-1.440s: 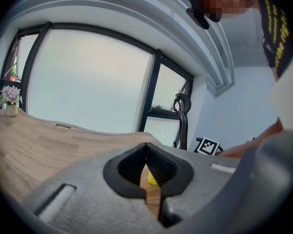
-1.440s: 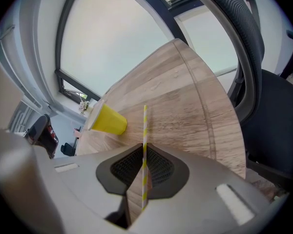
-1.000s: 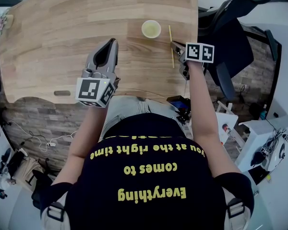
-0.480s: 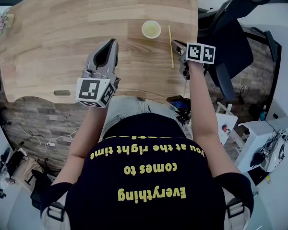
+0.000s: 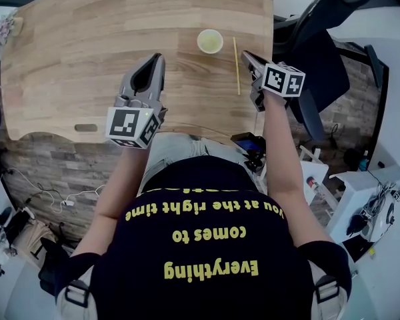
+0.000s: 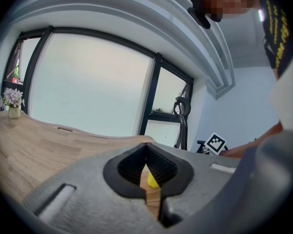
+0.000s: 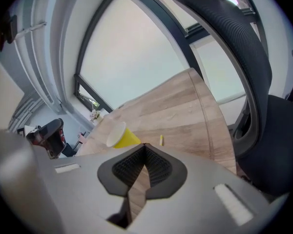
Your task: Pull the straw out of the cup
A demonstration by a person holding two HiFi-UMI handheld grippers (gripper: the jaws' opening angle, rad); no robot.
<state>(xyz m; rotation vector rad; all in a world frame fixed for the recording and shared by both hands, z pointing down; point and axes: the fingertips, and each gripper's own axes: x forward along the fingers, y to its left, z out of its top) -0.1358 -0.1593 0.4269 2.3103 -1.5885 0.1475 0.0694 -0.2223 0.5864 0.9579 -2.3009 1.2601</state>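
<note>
A yellow paper cup [image 5: 210, 41] stands upright on the wooden table [image 5: 87, 45], with no straw in it. The yellow straw [image 5: 237, 65] lies flat on the table just right of the cup. My right gripper [image 5: 247, 57] hovers beside the straw's right side, raised off the table, shut and empty. In the right gripper view the cup [image 7: 121, 135] and one end of the straw [image 7: 161, 140] show beyond the closed jaws. My left gripper [image 5: 153, 63] hangs over the table left of the cup, shut on nothing; the cup [image 6: 152, 180] peeks through its jaw gap.
A black office chair [image 5: 320, 52] stands just right of the table's right edge, close to my right arm. A small vase of flowers [image 6: 12, 101] sits at the table's far left corner. Bare wood stretches left of the cup.
My right gripper has lifted away from the straw and tilted, with its marker cube shifting right. The straw stays flat on the table. The left gripper has not moved.
</note>
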